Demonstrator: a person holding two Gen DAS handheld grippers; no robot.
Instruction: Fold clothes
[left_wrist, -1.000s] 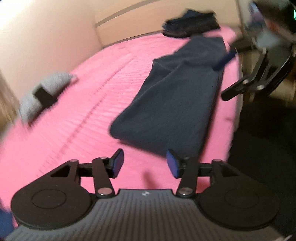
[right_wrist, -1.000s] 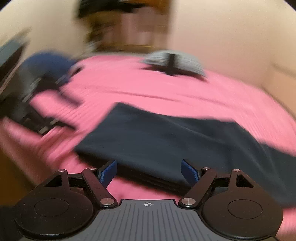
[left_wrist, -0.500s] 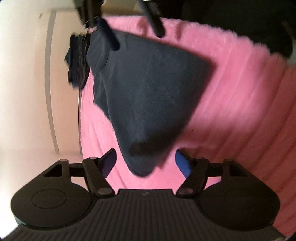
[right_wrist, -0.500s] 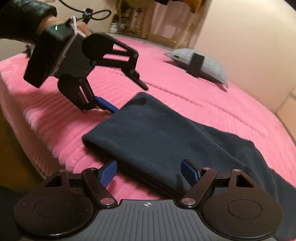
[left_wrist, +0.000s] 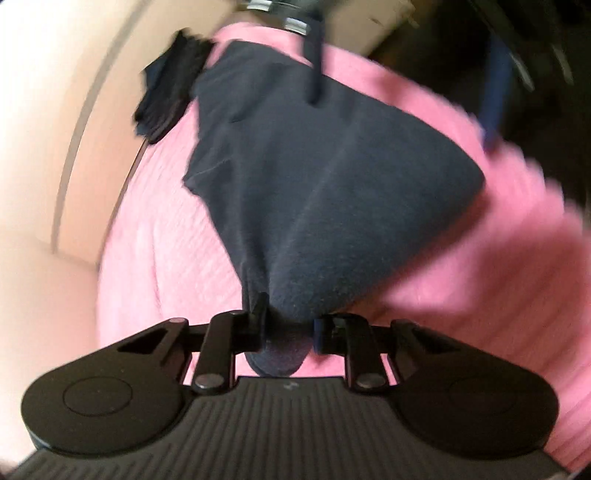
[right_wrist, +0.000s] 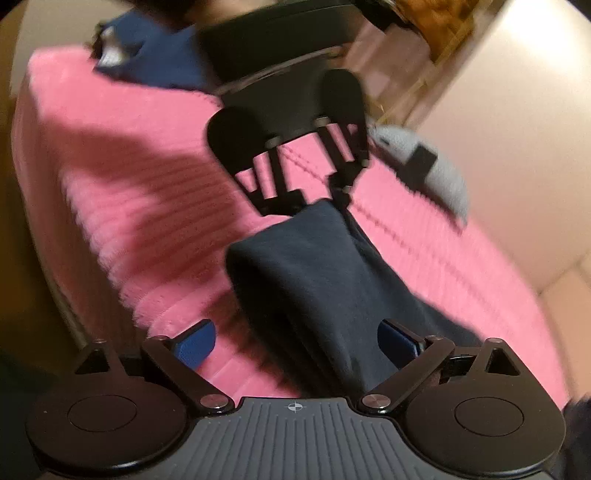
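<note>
The long, folded dark navy garment of soft knit cloth lies lengthwise on the pink ribbed plush bed cover, close to the bed's edge. The left gripper has one narrow end of it bunched between its two black fingers, which are drawn in close and pinch the cloth, so a rounded wad of fabric bulges out behind the pads toward the camera. From that pinch the garment spreads wide and flat across the cover.

At the far end, the right gripper hangs just above the cloth with its blue-padded fingers spread wide, one over bare pink cover and the other over the garment; nothing sits between them and they grip nothing. In the left wrist view it shows only as blurred dark fingers near the top, one dipping to the cloth.

Seen from the right wrist, the left gripper is tilted steeply down onto the garment's far end, and a dark blue sleeve reaches in behind it.

A crumpled dark heap of clothing lies beside the garment's far end near the cream wall. A grey knitted item with a black band rests well apart, near the wall.
</note>
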